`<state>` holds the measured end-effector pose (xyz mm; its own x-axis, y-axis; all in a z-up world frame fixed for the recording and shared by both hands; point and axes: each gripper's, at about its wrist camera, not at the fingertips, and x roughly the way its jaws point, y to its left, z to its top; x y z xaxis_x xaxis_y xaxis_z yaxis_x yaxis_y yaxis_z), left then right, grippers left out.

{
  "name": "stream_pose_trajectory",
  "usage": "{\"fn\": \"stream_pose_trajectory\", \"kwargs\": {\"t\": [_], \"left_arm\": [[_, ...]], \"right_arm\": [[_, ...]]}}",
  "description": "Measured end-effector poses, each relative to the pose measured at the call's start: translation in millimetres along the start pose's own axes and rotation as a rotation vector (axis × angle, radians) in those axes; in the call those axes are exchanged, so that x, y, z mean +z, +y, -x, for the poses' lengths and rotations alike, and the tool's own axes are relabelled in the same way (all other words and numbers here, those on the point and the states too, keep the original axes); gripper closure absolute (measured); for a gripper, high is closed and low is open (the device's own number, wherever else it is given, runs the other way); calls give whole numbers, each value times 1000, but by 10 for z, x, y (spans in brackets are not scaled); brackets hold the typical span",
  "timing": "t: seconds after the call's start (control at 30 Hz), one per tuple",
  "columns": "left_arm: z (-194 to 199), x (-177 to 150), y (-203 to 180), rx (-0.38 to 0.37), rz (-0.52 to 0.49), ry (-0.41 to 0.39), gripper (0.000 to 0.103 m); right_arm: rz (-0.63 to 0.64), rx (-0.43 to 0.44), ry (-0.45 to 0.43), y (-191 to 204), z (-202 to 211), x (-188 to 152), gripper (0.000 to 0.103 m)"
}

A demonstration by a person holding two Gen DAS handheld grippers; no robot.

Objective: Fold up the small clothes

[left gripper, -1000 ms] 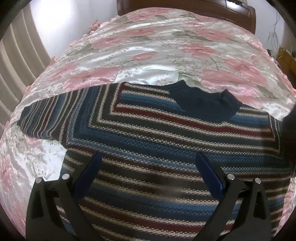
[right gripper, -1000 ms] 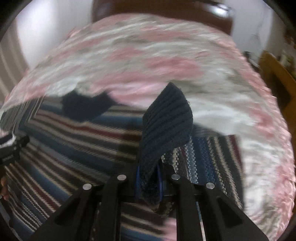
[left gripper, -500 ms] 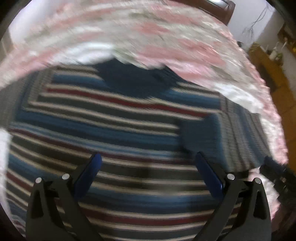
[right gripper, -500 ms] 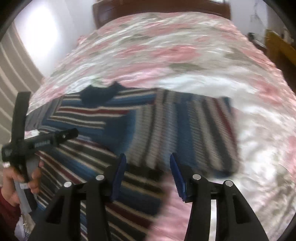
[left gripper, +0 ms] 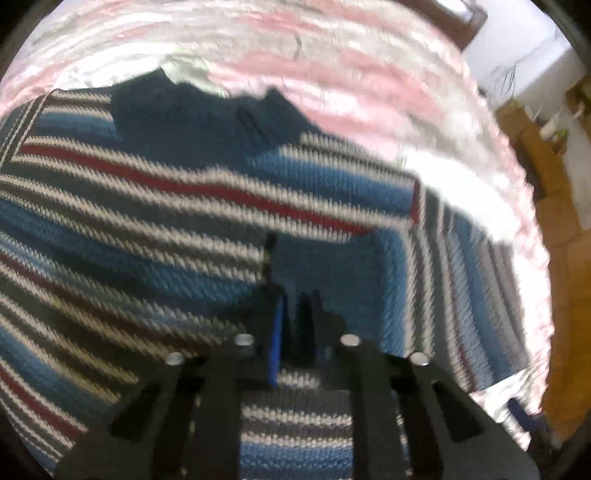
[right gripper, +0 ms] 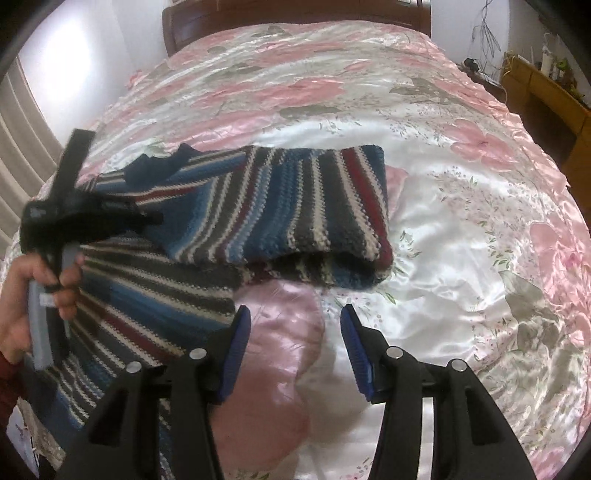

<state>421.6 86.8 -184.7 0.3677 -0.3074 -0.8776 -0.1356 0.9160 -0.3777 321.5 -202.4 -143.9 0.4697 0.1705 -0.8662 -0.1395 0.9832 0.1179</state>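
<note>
A knitted sweater [left gripper: 184, 229] with blue, white, grey and red stripes lies flat on the bed, its navy collar [left gripper: 207, 110] at the far side. One sleeve [right gripper: 277, 206] is folded across the body. My left gripper [left gripper: 291, 321] is down on the sweater, jaws nearly together with dark fabric between them at the folded sleeve's cuff. In the right wrist view a hand [right gripper: 22, 295] holds that left gripper [right gripper: 157, 218]. My right gripper [right gripper: 295, 332] is open over the bedspread, just short of the sleeve's fold, with nothing in it.
The pink floral satin bedspread [right gripper: 443, 221] covers the bed. A dark wooden headboard [right gripper: 295, 11] stands at the far end. Wooden furniture [right gripper: 546, 103] lines the right side, and a curtain [right gripper: 18, 140] hangs on the left.
My right gripper carried the sleeve cuff across the sweater, let go, opened and drew back. My left gripper swung right, came down and shut at the cuff.
</note>
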Motion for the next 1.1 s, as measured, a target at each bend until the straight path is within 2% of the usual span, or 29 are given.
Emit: {"fn": "stream_pose_trajectory", "kwargs": {"t": [0.07, 0.13, 0.23, 0.37, 0.43, 0.5, 0.6, 0.63, 0.67, 0.7, 0.73, 0.87, 0.9, 0.97, 1.07, 1.1], "left_arm": [[150, 77, 82, -34, 26, -50, 95], [317, 140, 151, -24, 24, -113, 95], [604, 277, 364, 24, 9, -214, 96], [837, 502, 773, 120, 8, -282, 96], [894, 594, 1039, 152, 19, -279, 98], [908, 624, 1276, 187, 25, -272, 99], [872, 665, 1509, 195, 37, -257, 99], [850, 669, 1571, 192, 42, -245, 99], [828, 648, 1618, 189, 44, -229, 99], [817, 613, 1669, 184, 43, -220, 98], [805, 581, 1699, 185, 37, -215, 94], [853, 454, 1671, 198, 12, -223, 80], [893, 403, 1618, 187, 3, -230, 79], [901, 369, 1504, 146, -19, -212, 72], [820, 320, 1282, 81, -57, -159, 71], [774, 303, 1205, 63, -71, -146, 71]], "right_arm": [[-11, 10, -9, 5, 8, 26, 52], [-24, 32, -21, 12, 32, 61, 52], [-55, 76, -27, 16, 39, 134, 48], [-107, 130, -1, 54, -96, 262, 42], [-138, 145, 19, 66, -220, 330, 41], [-204, 210, 57, 63, -421, 423, 41], [-320, 241, 127, 9, -739, 522, 41], [-339, 245, 142, -2, -834, 543, 42], [-342, 236, 156, -4, -898, 548, 51], [-335, 212, 173, 6, -955, 551, 55], [-320, 195, 179, 26, -982, 540, 56], [-232, 133, 170, 146, -985, 477, 57], [-225, 127, 171, 173, -947, 489, 54], [-233, 127, 141, 203, -807, 531, 52], [-214, 110, 53, 262, -560, 600, 48], [-209, 137, 37, 310, -518, 624, 47]]}}
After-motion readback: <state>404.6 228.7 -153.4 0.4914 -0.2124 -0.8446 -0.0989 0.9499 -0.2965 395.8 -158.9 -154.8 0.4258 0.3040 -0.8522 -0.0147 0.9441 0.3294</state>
